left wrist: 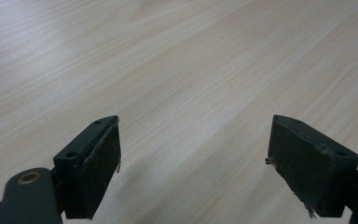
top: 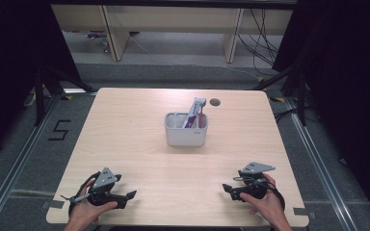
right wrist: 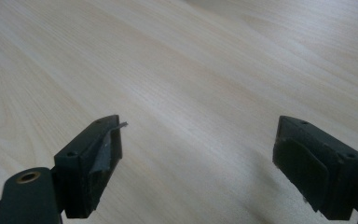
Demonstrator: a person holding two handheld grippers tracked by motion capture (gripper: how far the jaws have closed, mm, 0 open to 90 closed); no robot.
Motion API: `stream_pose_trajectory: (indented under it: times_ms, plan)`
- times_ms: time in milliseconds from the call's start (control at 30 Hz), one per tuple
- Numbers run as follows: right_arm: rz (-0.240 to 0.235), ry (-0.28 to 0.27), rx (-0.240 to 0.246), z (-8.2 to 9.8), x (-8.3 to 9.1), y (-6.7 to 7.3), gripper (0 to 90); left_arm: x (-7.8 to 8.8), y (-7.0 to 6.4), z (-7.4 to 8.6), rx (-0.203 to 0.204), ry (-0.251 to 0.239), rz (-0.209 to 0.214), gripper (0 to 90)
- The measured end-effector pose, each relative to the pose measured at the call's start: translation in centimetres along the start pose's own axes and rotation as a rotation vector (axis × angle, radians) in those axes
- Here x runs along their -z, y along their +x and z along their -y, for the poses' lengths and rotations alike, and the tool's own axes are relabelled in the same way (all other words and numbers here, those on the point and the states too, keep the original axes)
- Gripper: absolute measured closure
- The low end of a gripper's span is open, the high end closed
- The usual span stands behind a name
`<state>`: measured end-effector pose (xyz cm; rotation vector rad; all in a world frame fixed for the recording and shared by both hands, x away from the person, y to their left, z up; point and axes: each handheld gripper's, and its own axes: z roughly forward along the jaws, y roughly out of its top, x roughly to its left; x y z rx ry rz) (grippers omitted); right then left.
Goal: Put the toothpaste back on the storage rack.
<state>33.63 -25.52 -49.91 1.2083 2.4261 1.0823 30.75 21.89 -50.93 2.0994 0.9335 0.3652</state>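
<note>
A grey two-compartment holder [top: 186,129] stands near the middle of the light wooden table [top: 139,154]. A grey and purple tube-like item [top: 193,112] leans upright in its right compartment. My left gripper [top: 129,197] rests low near the table's front left, held in a hand, its jaws pointing right. In the left gripper view that gripper [left wrist: 193,161] is open over bare wood, nothing between its pads. My right gripper [top: 227,190] sits at the front right, jaws pointing left. The right gripper view shows it [right wrist: 196,161] open too, holding nothing.
A dark round cable hole [top: 215,102] lies in the tabletop behind the holder. Black curtains hang on both sides. Wooden furniture legs and cables stand on the floor beyond the far edge. A floor marking "5" [top: 59,130] lies left of the table.
</note>
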Motion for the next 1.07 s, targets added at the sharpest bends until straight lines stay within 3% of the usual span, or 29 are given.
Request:
stream_pose_trajectory:
  times_ms: [67, 333, 400, 567, 600, 933, 1000, 1067]
  plan:
    - [0.025, -0.010, 0.010, 0.05, -0.03, 0.04, 16.2, 0.03, -0.17, 0.23, 0.002, 0.007, -0.008, 16.6]
    - [0.019, 0.001, 0.004, 0.06, -0.13, 0.19, 16.2, -0.25, -0.85, 0.65, -0.029, 0.037, -0.007, 16.7]
    - [0.023, 0.001, 0.025, 0.05, -0.17, 0.12, 16.3, -0.36, -0.88, 0.68, -0.037, 0.046, -0.002, 16.8]
    - [0.019, 0.014, 0.005, 0.00, -0.10, 0.45, 16.3, -0.42, -0.94, 0.74, -0.037, 0.046, -0.004, 16.8]
    - [0.017, 0.008, 0.024, 0.02, -0.18, 0.37, 16.3, -0.41, -0.92, 0.74, -0.039, 0.049, -0.006, 16.8]
    - [0.021, 0.005, 0.020, 0.04, -0.24, 0.40, 16.3, -0.47, -0.85, 0.77, -0.042, 0.053, -0.005, 16.8]
    - [-0.003, 0.013, 0.023, 0.00, -0.23, 0.30, 16.4, -0.50, -0.87, 0.80, -0.043, 0.059, -0.006, 16.8]
    - [0.014, 0.007, 0.033, 0.01, -0.23, 0.32, 16.3, -0.50, -0.87, 0.82, -0.043, 0.060, -0.005, 16.9]
